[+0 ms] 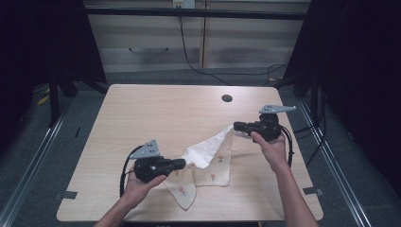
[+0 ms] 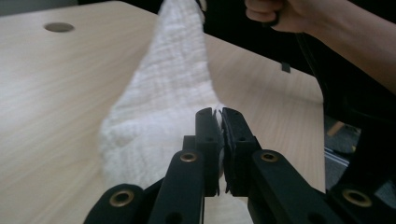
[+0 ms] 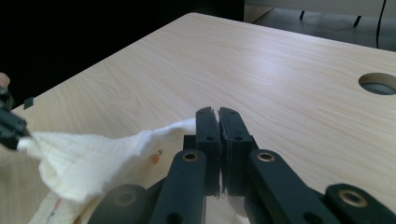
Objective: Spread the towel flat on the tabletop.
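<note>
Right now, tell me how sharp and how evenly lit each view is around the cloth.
High view: even light on the table, dark surroundings, cloth fairly soft. Left gripper view: the left gripper is sharp, the cloth bright and softening farther off, the hand blurred. Right gripper view: the right gripper is crisp, mild sheen on the table, the table hole soft.

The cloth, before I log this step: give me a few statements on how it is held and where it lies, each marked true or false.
1. Both grippers are shut on the cloth. True: left gripper and right gripper each pinch an edge.
2. The cloth lies flat on the table. False: its upper edge is lifted between the grippers.
3. The cloth is plain blue. False: it is cream with small prints.
4. The round hole in the table lies beyond the cloth. True.
</note>
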`<move>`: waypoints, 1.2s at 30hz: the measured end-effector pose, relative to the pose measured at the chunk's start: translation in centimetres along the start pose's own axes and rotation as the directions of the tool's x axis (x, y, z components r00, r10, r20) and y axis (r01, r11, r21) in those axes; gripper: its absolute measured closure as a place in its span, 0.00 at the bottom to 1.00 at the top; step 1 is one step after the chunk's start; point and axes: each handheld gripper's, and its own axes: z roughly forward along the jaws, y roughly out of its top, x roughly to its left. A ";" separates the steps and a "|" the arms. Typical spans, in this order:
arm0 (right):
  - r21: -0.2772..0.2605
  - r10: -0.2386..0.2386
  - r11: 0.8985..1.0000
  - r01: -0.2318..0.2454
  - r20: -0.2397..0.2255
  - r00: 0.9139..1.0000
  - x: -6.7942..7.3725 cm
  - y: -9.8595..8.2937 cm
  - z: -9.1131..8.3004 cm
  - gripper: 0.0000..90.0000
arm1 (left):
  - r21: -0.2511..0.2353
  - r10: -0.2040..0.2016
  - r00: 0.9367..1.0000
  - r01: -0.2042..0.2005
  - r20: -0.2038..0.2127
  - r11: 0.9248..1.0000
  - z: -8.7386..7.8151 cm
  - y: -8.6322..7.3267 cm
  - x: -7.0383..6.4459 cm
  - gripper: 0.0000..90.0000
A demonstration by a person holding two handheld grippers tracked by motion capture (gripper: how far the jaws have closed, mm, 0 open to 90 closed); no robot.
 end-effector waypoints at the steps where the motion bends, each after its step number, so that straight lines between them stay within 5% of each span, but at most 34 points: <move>1: -0.001 -0.005 1.000 0.005 0.002 1.000 0.1 0.1 -0.5 0.98 | -0.009 -0.006 1.000 0.006 -0.007 1.000 -0.3 0.1 0.2 0.96; 13: -0.040 -0.048 0.998 0.048 0.002 0.999 1.6 1.2 -3.3 0.98 | -0.128 -0.033 0.995 0.021 -0.093 0.992 -4.7 2.1 2.7 0.96; 16: -0.050 -0.072 0.996 0.072 0.006 0.997 2.4 1.9 -4.4 0.98 | -0.158 -0.017 0.993 -0.001 -0.116 0.987 -6.2 3.2 2.8 0.96; 29: -0.127 -0.157 0.980 0.156 0.001 0.988 6.1 4.8 -8.4 0.98 | -0.262 0.070 0.988 -0.105 -0.141 0.959 -9.6 7.6 1.2 0.96; 36: -0.167 -0.181 0.970 0.180 0.006 0.983 7.2 5.5 -10.0 0.98 | -0.263 0.084 0.988 -0.116 -0.133 0.958 -9.8 8.3 0.7 0.96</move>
